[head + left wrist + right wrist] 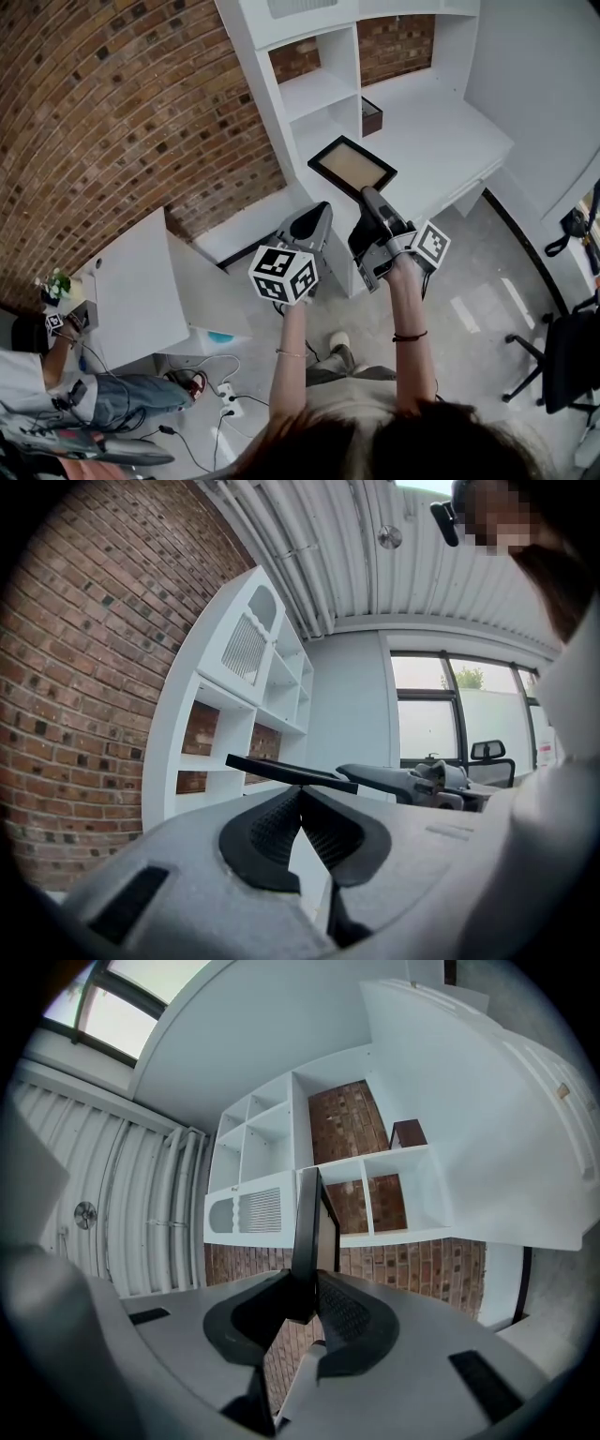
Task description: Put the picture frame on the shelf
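Gripping the picture frame by its thin dark rim, the right gripper is seen with its jaws closed onto that edge, a pad pressed on either side. The frame is held in the air at the centre of the head view, tan face up and tilted, just in front of the white shelf unit and not yet resting on anything. The left gripper is carried beside it with its jaws brought together on nothing.

The frame is judged light and stiff, yet likely fragile and liable to pivot when pinched at one edge only. Whether the face is glazed cannot be told. The rim is the sound place for a hold, and the face is best left untouched.

Open room is offered by the cubby at upper centre and by the broad white ledge at upper right. A small dark box sits at the ledge's back, and the shelf's uprights and front edges are to be cleared.
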Motion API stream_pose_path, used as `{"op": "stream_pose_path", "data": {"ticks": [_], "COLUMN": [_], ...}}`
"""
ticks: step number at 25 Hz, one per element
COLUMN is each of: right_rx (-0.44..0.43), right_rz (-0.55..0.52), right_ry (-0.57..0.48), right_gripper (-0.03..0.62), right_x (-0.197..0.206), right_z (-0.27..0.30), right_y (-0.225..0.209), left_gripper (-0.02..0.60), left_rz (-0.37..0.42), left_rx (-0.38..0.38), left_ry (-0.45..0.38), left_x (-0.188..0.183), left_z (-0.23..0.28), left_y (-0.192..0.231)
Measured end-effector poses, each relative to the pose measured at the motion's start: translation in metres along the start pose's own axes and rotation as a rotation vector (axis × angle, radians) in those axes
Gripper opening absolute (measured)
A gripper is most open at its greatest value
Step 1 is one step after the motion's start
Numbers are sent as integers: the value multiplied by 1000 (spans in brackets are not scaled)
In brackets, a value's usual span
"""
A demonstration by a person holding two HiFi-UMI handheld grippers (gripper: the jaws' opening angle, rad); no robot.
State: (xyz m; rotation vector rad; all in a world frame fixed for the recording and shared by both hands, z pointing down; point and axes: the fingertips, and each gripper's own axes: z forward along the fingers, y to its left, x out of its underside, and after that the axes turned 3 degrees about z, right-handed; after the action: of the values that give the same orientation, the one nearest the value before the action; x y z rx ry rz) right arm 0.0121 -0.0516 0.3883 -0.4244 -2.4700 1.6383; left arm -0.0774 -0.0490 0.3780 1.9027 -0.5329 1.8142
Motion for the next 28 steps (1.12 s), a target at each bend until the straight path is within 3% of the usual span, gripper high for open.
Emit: {"op": "stream_pose_path", "data": {"ticks": [10,28], "right_rx": [20,16], "right_rz": [0,3], "right_ry": [-19,-71], "right_gripper": [75,75], "right_x": [-32,-48], "right_z": [45,74], "right_y": [-17,-35], "left_gripper": [11,11], "left_rz": [-15,-15], "left_rx": [15,78], "left_ry": [-7,-10], "left_x": [-9,-10], "left_z": [51,83], "left_y": [41,73]}}
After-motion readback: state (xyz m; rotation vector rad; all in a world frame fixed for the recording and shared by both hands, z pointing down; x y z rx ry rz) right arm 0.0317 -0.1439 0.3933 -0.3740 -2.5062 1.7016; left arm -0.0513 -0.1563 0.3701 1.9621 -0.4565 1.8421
